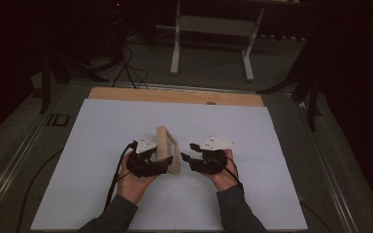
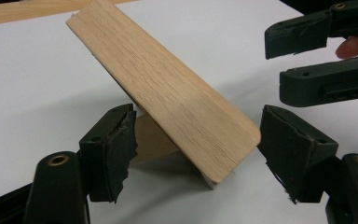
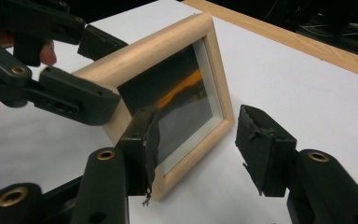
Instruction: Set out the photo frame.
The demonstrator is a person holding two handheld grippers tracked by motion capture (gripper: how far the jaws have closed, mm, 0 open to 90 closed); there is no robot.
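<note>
I have a small wooden picture frame [image 1: 167, 149] standing on edge near the middle of the white sheet [image 1: 102, 145] that covers the table, between my two hands. The left gripper [image 1: 166, 164] sits just to its left and the right gripper [image 1: 187, 153] just to its right, both low over the sheet with a grey plate on top of each. In the left gripper view I look at the plain wooden back of the picture frame [image 2: 168, 93], tilted, with its prop leg [image 2: 151, 140] resting on the sheet behind it; the near end of the back lies between my two black jaws, which stand wide apart — I think neither pad actually touches the wood, though the right-hand one is very near the corner and I cannot be sure. In the right gripper view the glazed front of the picture frame [image 3: 177, 102] faces me, dark with an orange streak in it. The right jaws are apart as well; the left-hand pad overlaps the lower rim of the frame and the other stands clear over bare sheet — nothing is clamped. The left gripper's jaws [image 3: 93, 74] reach around the far edge of the frame. A strip of bare wooden tabletop [image 1: 175, 96] shows at the far side.
</note>
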